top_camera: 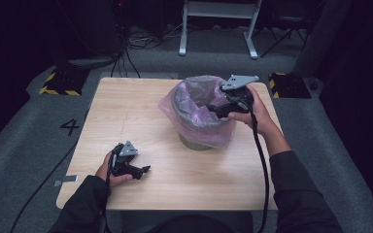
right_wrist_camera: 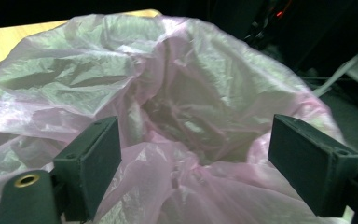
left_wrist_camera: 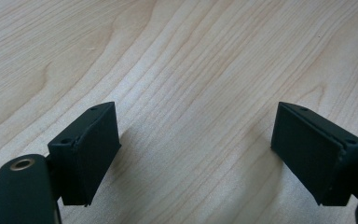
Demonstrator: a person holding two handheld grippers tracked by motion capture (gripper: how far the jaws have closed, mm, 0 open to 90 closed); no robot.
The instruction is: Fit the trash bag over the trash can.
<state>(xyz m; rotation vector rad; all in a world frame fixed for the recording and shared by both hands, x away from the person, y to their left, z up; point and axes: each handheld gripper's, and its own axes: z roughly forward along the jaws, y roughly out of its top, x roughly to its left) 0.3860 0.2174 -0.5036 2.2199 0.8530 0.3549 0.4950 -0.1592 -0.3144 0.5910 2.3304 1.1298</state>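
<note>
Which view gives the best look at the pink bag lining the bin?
The right gripper view: the pink bag is close up, its crumpled folds and opening clear. The high view shows the bag draped over the bin, small and farther off. The left gripper view looks at the table.

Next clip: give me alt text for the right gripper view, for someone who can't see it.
The right gripper holds its two black jaws wide open just above the crinkled translucent pink plastic bag that lines a round bin, looking into the bag's open mouth. A corner of the light wooden table shows at upper left against a dark room.
</note>
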